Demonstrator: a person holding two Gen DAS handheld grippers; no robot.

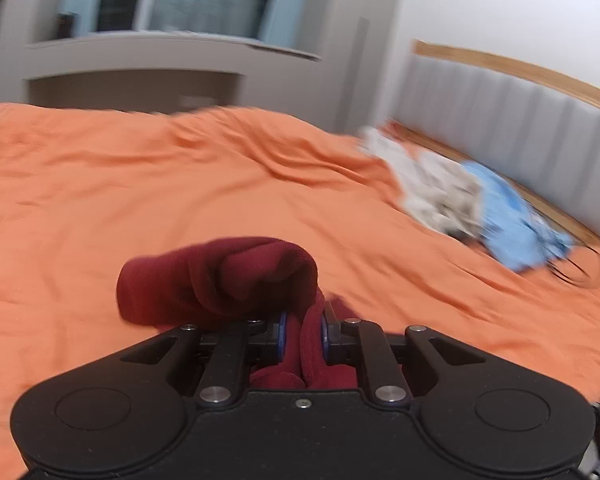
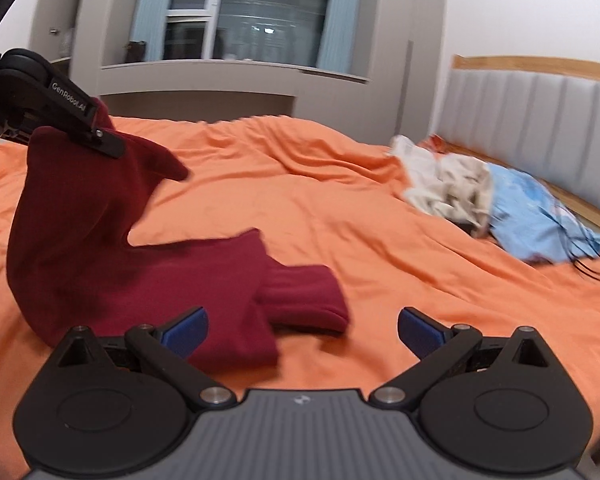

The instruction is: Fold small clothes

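Orange sheet [image 2: 340, 208] covered the whole bed [image 1: 80, 200], rumpled into long creases toward the far side. Behind it stood a grey padded headboard [image 2: 540, 120] with a wooden top rail, and a dark window [image 2: 252, 12] with pale blue curtains at its sides.

My dark red garment [image 2: 80, 248] was the largest thing on the sheet. Its lower part lay on the bed just in front of my right claw [image 2: 302, 330], with one ribbed cuff [image 2: 304, 300] stretched flat toward the middle. Its upper part was lifted off the bed, hanging from my left claw [image 2: 100, 136], which was clamped tight on a bunch of the cloth. In the left wrist view that same red cloth [image 1: 220, 276] bulged in a roll ahead of the left claw [image 1: 303, 338] and was squeezed between the blue pads [image 1: 283, 336].

My right claw held nothing; its jaws stood wide apart, the blue pads [image 2: 188, 330] low over the sheet, the left one over the garment's near edge.

Near the headboard, well apart from the garment, lay a cream pile [image 2: 448, 188] of clothes, touching a light blue piece [image 2: 540, 220]. Thin black cords [image 2: 588, 256] ran beside the blue one.
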